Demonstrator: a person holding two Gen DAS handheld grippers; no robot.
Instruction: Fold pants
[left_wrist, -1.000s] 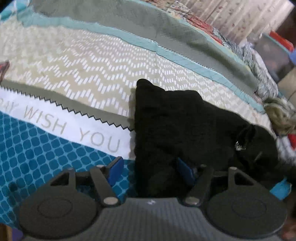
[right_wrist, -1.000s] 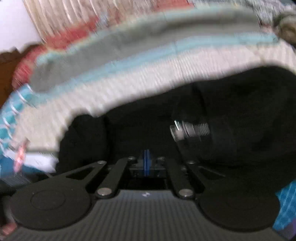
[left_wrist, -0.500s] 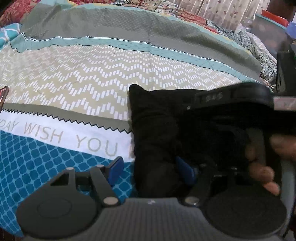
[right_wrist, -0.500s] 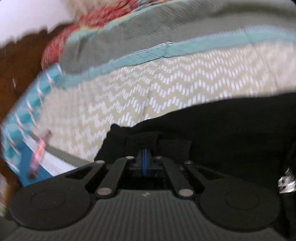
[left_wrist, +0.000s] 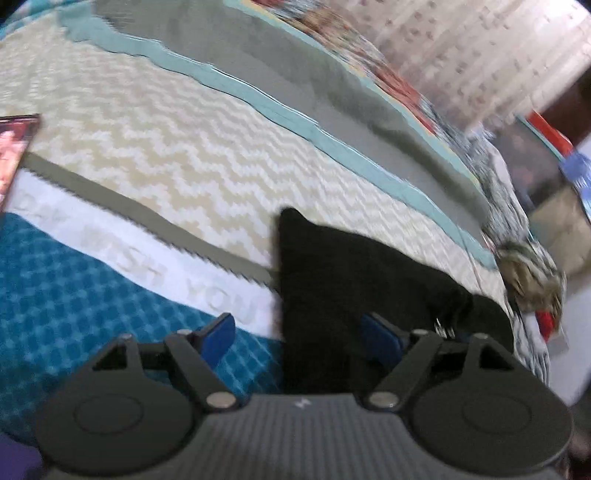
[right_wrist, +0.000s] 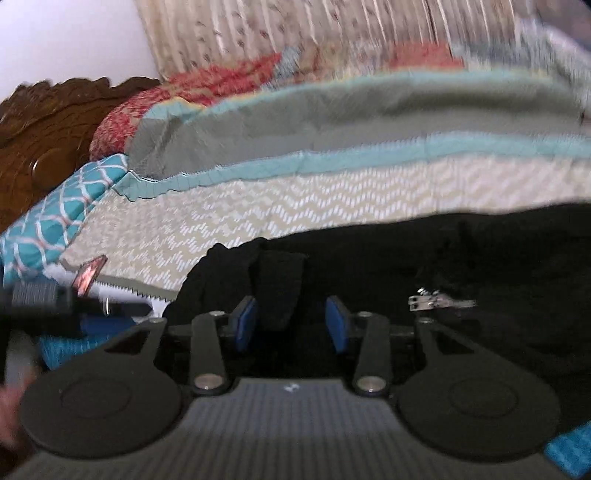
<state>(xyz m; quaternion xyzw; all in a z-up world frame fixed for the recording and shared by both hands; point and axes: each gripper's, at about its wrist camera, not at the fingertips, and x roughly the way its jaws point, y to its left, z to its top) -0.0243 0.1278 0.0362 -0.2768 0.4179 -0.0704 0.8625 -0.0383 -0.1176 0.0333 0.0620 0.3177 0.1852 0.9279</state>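
Observation:
Black pants (left_wrist: 362, 280) lie folded on a patterned bedspread (left_wrist: 177, 155). In the right wrist view the pants (right_wrist: 461, 266) fill the right half, with a metal zipper pull (right_wrist: 439, 301) showing. My left gripper (left_wrist: 295, 334) is open, its blue pads astride the pants' left edge, one pad (left_wrist: 221, 334) over the bedspread. My right gripper (right_wrist: 291, 321) is open with a fold of black cloth lying loose between its pads.
A carved wooden headboard (right_wrist: 55, 122) and a red patterned pillow (right_wrist: 177, 96) are at the far left. A small dark card (left_wrist: 14, 147) lies on the bedspread. Crumpled clothes (left_wrist: 532, 273) sit at the bed's right edge. The left gripper (right_wrist: 40, 306) shows in the right wrist view.
My right gripper has opened and let go of the pants; half a second ago it was shut. It has left the left wrist view. My left gripper stays open.

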